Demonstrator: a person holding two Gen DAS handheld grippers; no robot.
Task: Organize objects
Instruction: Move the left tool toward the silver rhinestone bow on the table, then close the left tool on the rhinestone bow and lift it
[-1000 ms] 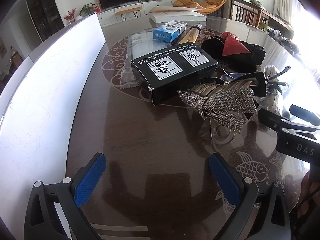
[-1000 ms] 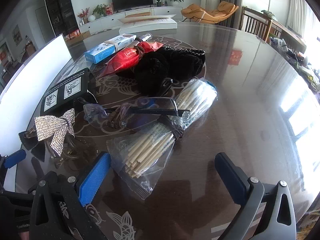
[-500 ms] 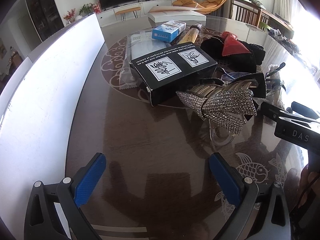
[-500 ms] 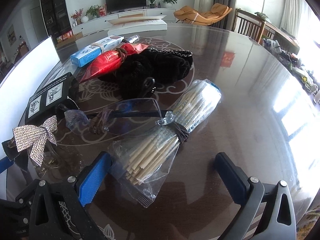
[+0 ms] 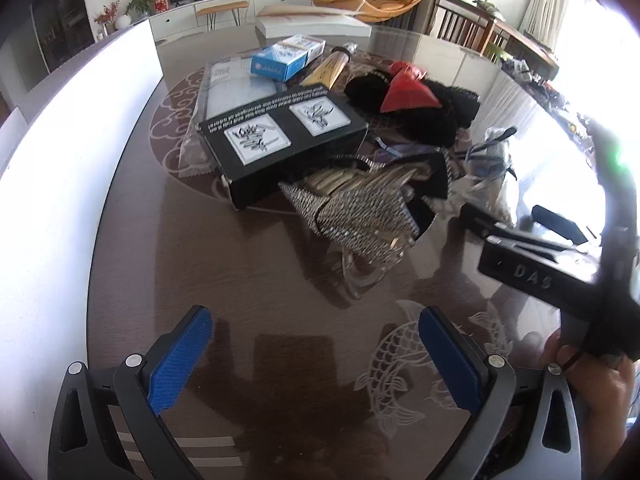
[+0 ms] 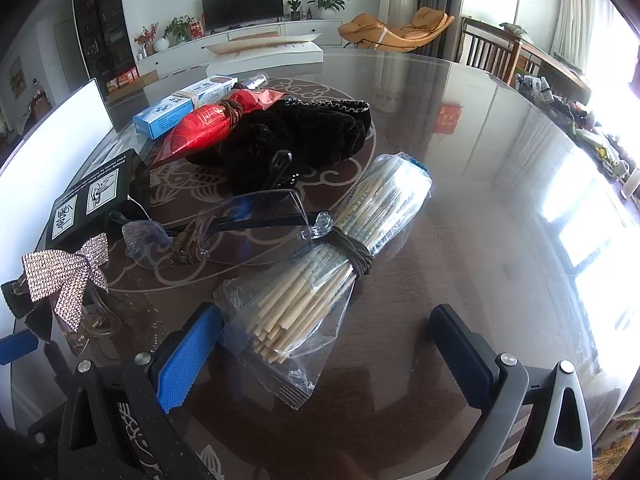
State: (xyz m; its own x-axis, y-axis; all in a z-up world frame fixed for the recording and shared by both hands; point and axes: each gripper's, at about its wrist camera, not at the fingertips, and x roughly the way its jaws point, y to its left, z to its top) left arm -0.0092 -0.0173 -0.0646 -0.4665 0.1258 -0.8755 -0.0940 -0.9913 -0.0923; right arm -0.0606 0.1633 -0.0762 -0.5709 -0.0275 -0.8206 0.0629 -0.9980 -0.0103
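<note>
Over the last second the right gripper (image 6: 326,354) has closed in on the bag of wooden sticks (image 6: 320,272), which now fills more of its view, the bag's open end lying just beside the blue pad of its left finger (image 6: 188,356) at about 9 o'clock from the gap — a sign, probably, that this bundle is the first thing to be sorted. Its jaws stand wide apart and hold nothing. The left gripper (image 5: 316,354) has barely shifted; it hovers over bare table (image 5: 256,264) with its fingers spread and empty, the rhinestone bow (image 5: 356,216) at 12 o'clock and the black box (image 5: 284,140) just beyond at 11 o'clock. In its view the other tool's body shows the letters "DAS" at 3 o'clock — the rest is cut off. The black box carries two white picture panels and a line of white print too small to read; the blue carton (image 6: 182,106) and the printed stick wrappers are likewise illegible. Clear glasses (image 6: 224,224) lie touching the bundle's tie.
</note>
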